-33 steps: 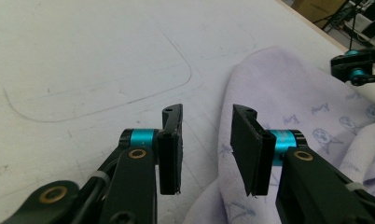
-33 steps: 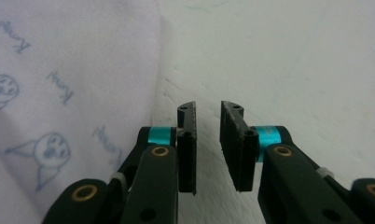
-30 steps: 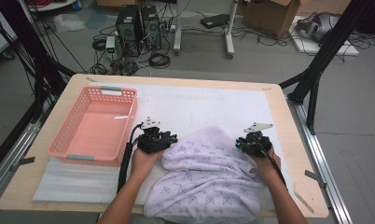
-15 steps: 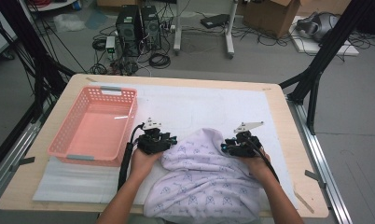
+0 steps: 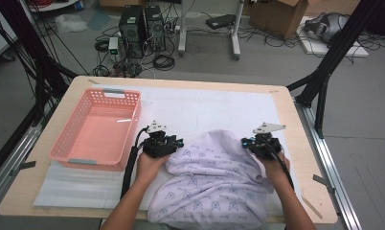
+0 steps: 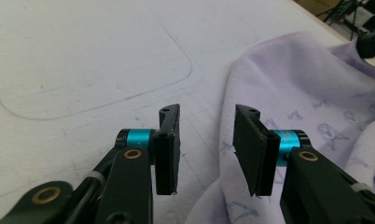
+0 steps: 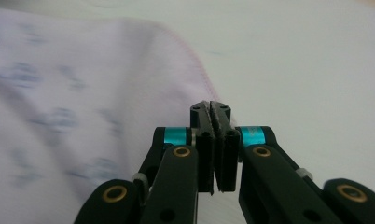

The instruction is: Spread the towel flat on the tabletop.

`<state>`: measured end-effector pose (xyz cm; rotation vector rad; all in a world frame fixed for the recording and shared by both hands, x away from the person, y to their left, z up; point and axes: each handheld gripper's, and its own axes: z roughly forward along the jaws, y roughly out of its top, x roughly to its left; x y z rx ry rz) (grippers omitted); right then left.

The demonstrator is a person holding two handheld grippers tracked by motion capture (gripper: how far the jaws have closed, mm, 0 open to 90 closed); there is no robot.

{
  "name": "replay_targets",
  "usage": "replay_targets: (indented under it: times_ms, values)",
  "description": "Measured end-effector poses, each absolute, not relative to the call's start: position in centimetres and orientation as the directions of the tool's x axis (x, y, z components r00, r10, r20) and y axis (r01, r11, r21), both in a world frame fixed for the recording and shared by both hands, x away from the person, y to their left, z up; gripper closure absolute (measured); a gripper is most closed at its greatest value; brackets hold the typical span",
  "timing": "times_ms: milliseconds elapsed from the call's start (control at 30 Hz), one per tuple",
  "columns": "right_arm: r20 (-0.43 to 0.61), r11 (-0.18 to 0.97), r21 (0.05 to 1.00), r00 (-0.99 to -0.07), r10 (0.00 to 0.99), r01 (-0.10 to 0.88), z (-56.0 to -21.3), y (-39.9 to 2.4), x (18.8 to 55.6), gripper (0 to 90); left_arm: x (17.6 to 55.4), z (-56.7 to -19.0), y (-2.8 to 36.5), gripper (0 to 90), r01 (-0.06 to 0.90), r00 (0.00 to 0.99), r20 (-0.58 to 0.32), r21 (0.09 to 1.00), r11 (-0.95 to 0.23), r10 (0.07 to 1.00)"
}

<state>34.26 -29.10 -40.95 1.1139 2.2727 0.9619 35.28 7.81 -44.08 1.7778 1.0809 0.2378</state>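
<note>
Basket: a pink plastic basket (image 5: 97, 129) stands at the left of the table (image 5: 47, 191), on the white mat (image 5: 205, 103), with nothing inside it.
Left hand: the left hand (image 5: 150, 165) holds the left gripper (image 5: 174, 143) just right of the basket, at the left edge of the cloth.
Left gripper: in the left gripper view its jaws stand apart, released, gripping nothing; the bare mat (image 6: 83, 60) shows through the gap, and the cloth's edge (image 6: 293, 93) lies under and beside the jaw on that view's right.
Cloth: a pale lilac cloth (image 5: 214, 177) with a small dark print lies rumpled on the mat between the two grippers, its near part hanging over the table's front edge.
Right gripper: the right gripper (image 5: 257, 143) sits at the cloth's right edge. In the right gripper view its jaws have just been closing and now stand clenched, pad against pad. The cloth's pink-stitched hem (image 7: 195, 65) runs down to them, but whether any fabric is pinched between the pads cannot be told.
Right hand: the right hand (image 5: 275, 165) grips that tool from behind, the forearm coming in from the bottom edge.
</note>
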Motion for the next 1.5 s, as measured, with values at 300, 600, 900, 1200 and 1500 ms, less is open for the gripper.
replay_targets:
  times_ms: [300,600,900,1200,1500]
  values:
    - [-0.179,0.407,0.728,-0.420,0.890,0.552,-41.2,-33.1,32.0,67.4,36.1,-43.5,7.0,64.8,0.535,0.593,-0.260,0.835,-0.131,0.762]
    - [-0.058,0.298,0.800,-0.428,0.902,0.520,-41.9,-34.9,28.4,61.7,38.9,-44.8,6.0,80.5,0.607,0.564,-0.267,0.776,-0.173,0.782]
    - [-0.027,0.277,0.821,-0.451,0.892,0.500,-41.6,-35.0,27.6,60.5,37.5,-44.9,3.3,71.5,0.595,0.681,-0.287,0.754,-0.279,0.674]
    - [-0.025,0.287,0.815,-0.465,0.885,0.503,-41.9,-34.7,27.8,59.2,35.2,-44.6,-0.5,54.5,0.485,0.792,-0.168,0.758,-0.436,0.587]
    - [-0.019,0.286,0.815,-0.471,0.882,0.504,-42.0,-34.7,27.7,59.7,35.4,-42.7,0.8,79.2,0.480,0.685,-0.096,0.806,-0.348,0.722]
